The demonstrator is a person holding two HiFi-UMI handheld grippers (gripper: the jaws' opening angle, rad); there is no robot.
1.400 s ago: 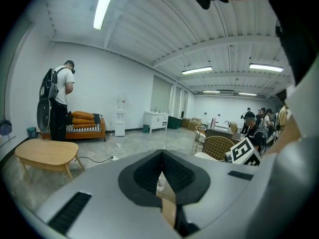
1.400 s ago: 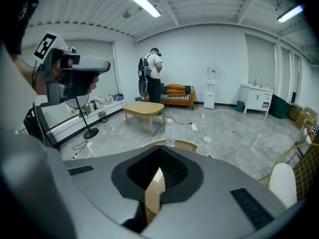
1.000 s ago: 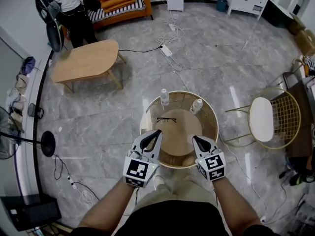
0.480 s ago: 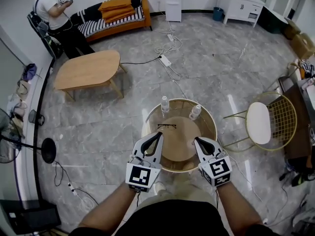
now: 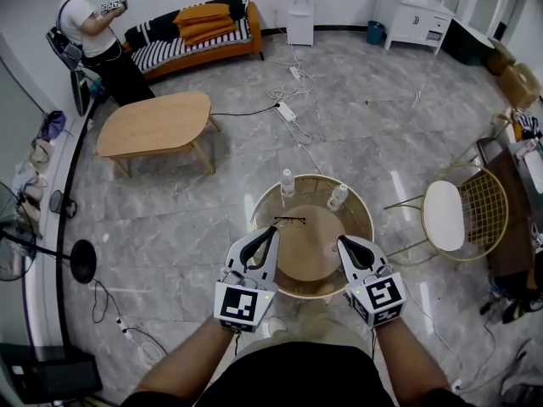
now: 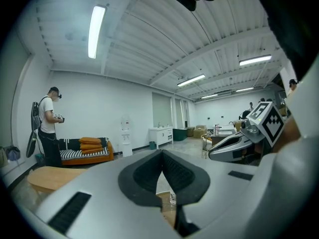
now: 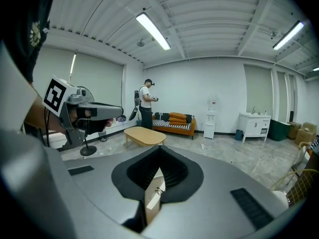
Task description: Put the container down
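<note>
Container: two candidates. A left small clear plastic bottle (image 5: 287,182) and a right small clear plastic bottle (image 5: 338,196) both stand upright on the far side of the round gold-rimmed counter (image 5: 366,219). They sit on its glass ring, apart from each other. Their labels are too small to read.

Black-framed eyeglasses (image 5: 288,220) lie on the counter's wooden centre disc, between the bottles and my grippers.

My left gripper (image 5: 271,230) hovers over the counter's near left edge with its jaws pressed together and nothing between them. My right gripper (image 5: 343,242) is over the near right edge, also closed with nothing held. Neither touches a bottle. The marker cubes on both show black-and-white square patterns only, no text.

To the right, just beside the counter, is a gold wire chair with a white seat (image 5: 450,212). Farther off on the grey marble floor (image 5: 382,117) are:
- a light wooden coffee table (image 5: 154,124)
- a white power strip with cables (image 5: 286,110)
- an orange sofa with a striped cover (image 5: 204,19)
- a person in a white top (image 5: 95,36) standing near the sofa
- a black floor fan base (image 5: 83,261) at far left
</note>
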